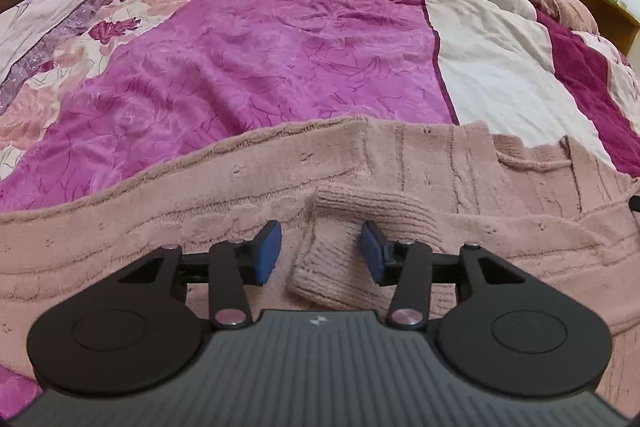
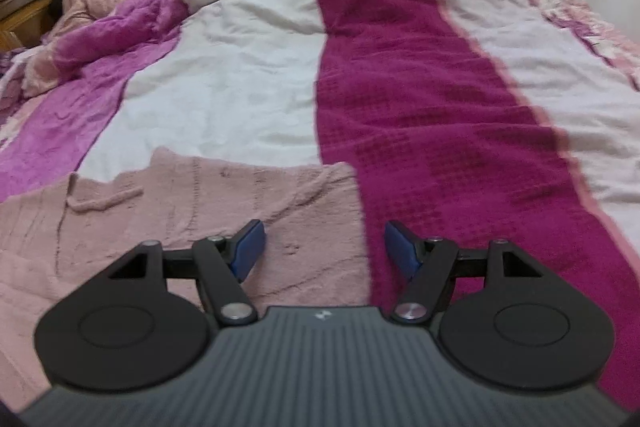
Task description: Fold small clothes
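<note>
The pink sweater (image 1: 280, 179) lies flat on the bed (image 1: 280, 67). Left gripper (image 1: 320, 251) stands apart around the cuff (image 1: 340, 227), unclamped; right gripper (image 2: 324, 251) gapes empty. Lay that cuff flat first.

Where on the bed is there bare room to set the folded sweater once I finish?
Free: the white panel of the quilt, between the pink sweater and the heaped bedding at the bed's head; also the dark magenta stripe right of it. The near edge is crowded: the sweater covers it, its ribbed cuff between the left tongs.
</note>
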`<state>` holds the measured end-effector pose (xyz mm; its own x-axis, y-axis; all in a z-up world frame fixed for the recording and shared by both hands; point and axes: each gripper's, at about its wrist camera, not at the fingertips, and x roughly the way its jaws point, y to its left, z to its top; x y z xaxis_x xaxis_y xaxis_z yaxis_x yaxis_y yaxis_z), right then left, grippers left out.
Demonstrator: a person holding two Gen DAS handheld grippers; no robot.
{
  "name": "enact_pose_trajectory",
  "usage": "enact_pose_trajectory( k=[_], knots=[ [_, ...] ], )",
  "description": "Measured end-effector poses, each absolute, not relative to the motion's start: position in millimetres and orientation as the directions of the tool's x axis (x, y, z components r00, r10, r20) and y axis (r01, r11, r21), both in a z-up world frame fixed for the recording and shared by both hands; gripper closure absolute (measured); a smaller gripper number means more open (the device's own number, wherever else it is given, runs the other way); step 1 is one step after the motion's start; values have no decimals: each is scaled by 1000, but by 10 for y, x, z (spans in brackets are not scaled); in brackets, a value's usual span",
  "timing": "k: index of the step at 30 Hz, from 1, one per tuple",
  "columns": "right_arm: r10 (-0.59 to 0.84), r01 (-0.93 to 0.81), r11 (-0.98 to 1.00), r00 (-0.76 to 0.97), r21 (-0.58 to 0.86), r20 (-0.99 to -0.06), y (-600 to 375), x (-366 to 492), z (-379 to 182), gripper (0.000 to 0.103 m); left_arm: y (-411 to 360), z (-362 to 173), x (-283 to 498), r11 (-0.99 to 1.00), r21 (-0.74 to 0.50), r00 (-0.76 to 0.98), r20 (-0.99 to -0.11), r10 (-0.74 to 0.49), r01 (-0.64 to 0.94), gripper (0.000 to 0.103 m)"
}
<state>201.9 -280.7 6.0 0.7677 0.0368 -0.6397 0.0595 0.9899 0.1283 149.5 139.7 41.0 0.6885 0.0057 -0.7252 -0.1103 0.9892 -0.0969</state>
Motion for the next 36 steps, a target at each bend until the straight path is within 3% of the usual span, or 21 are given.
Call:
enact_pose_trajectory(
  k=[5, 7, 8, 9, 10, 13, 18, 21, 25, 30, 32, 36],
  knots=[
    [51, 63, 985, 779, 159, -625, -2806, 2047, -12, 34, 1383, 340, 1597, 978, -181, 695, -716, -61, -101, 49],
    [57, 60, 984, 785, 168, -617, -2809, 2034, -11, 40, 1350, 316, 1608, 979, -177, 699, -713, -56, -101, 51],
    [64, 55, 983, 790, 174, -610, -2808, 2029, -6, 57, 1325, 321, 1603, 981, -169, 703, -709, -56, -93, 55],
    [58, 59, 983, 798, 174, -600, -2804, 2010, 10, 82, 1296, 335, 1576, 984, -158, 716, -696, -55, -78, 75],
    [52, 61, 983, 815, 175, -577, -2796, 1971, 44, 85, 1259, 366, 1534, 988, -137, 731, -681, -45, -66, 93],
    [-5, 93, 984, 869, 152, -495, -2769, 1847, 148, 91, 1191, 482, 1381, 993, -105, 779, -627, -21, -58, 94],
    [-102, 172, 981, 855, 92, -508, -2790, 1935, 67, 92, 1163, 461, 1337, 984, 53, 776, -608, 168, -171, 95],
    [-91, 181, 977, 828, 110, -553, -2836, 2018, -34, 90, 1294, 325, 1419, 979, 13, 720, -676, 157, -201, 95],
    [-76, 184, 974, 820, 136, -567, -2871, 1992, -8, 86, 1321, 314, 1391, 981, 23, 721, -675, 158, -194, 94],
    [-59, 179, 970, 829, 163, -556, -2881, 1800, 139, 58, 1403, 431, 1247, 977, -18, 716, -684, 143, -211, 93],
    [-38, 155, 973, 840, 173, -540, -2857, 1681, 217, 53, 1450, 499, 1151, 972, -26, 710, -687, 152, -234, 84],
    [-12, 114, 981, 846, 159, -533, -2743, 1457, 369, 53, 1553, 658, 931, 960, -31, 716, -673, 186, -279, 52]
  ],
)
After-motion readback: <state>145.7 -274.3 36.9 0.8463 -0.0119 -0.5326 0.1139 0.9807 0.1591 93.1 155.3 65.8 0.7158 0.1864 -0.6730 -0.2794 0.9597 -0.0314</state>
